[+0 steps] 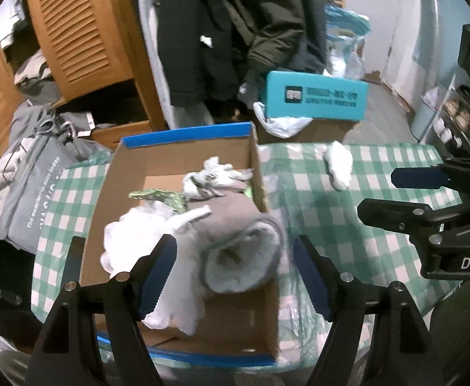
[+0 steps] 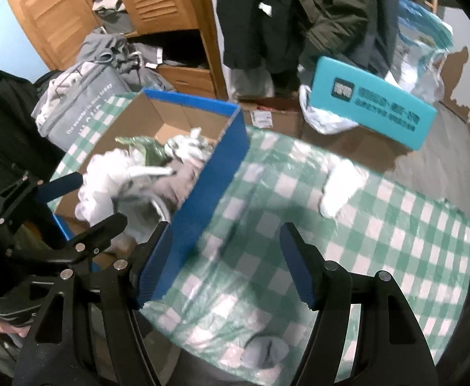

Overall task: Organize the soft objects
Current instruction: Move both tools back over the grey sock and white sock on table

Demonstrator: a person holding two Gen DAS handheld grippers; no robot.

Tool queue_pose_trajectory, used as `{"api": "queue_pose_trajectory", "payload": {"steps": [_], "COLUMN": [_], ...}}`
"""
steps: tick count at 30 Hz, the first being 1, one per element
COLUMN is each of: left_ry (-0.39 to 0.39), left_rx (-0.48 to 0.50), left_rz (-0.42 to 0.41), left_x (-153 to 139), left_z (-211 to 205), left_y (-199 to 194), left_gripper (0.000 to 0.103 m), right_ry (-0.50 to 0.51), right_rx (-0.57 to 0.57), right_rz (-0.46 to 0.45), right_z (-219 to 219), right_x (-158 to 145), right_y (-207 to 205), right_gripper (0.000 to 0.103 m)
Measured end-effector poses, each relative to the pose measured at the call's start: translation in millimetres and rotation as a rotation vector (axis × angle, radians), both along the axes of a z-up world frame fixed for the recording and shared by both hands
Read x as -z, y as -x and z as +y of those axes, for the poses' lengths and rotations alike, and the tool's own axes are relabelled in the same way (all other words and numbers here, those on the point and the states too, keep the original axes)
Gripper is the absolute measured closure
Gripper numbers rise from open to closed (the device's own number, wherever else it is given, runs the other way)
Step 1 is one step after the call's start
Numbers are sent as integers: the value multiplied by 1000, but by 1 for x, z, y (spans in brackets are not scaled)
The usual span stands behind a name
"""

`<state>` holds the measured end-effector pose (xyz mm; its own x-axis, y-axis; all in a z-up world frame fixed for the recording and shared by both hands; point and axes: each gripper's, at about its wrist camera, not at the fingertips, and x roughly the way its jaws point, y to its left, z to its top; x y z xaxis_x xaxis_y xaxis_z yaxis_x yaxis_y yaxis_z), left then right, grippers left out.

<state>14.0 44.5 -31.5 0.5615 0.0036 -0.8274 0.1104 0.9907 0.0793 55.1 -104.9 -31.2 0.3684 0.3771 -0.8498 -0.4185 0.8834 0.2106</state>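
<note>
A cardboard box with blue rim (image 1: 186, 135) stands on the green-checked table (image 1: 347, 225). In it lie a rolled grey fleece piece (image 1: 238, 244), white fluffy cloths (image 1: 132, 238), a green item (image 1: 158, 197) and a grey-white bundle (image 1: 215, 177). My left gripper (image 1: 235, 273) is open just above the grey roll, fingers either side, not touching. A white soft piece (image 1: 339, 164) lies on the table, also in the right wrist view (image 2: 341, 186). My right gripper (image 2: 227, 263) is open and empty over the cloth beside the box wall (image 2: 209, 199). A grey sock (image 2: 267, 352) lies at the near edge.
A teal box (image 1: 315, 98) and plastic bags stand beyond the table. A grey tote bag (image 1: 32, 186) with clothes sits at left. Wooden louvred wardrobe (image 1: 77, 32) and hanging dark coats (image 1: 235, 32) are behind. My right gripper shows at the left view's right edge (image 1: 428, 199).
</note>
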Motion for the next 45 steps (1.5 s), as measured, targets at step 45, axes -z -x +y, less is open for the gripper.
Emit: {"api": "queue_pose_trajectory", "payload": {"steps": [45], "left_ry": [-69], "left_rx": [217], "left_rz": [306], "left_x": [97], "left_z": [-93], "left_y": [59], "left_gripper": [23], "right_ry": [71], "right_rx": [33], "right_rz": [389], "right_z": [-66], "right_x": [150], "right_y": [69], "right_gripper": [35]}}
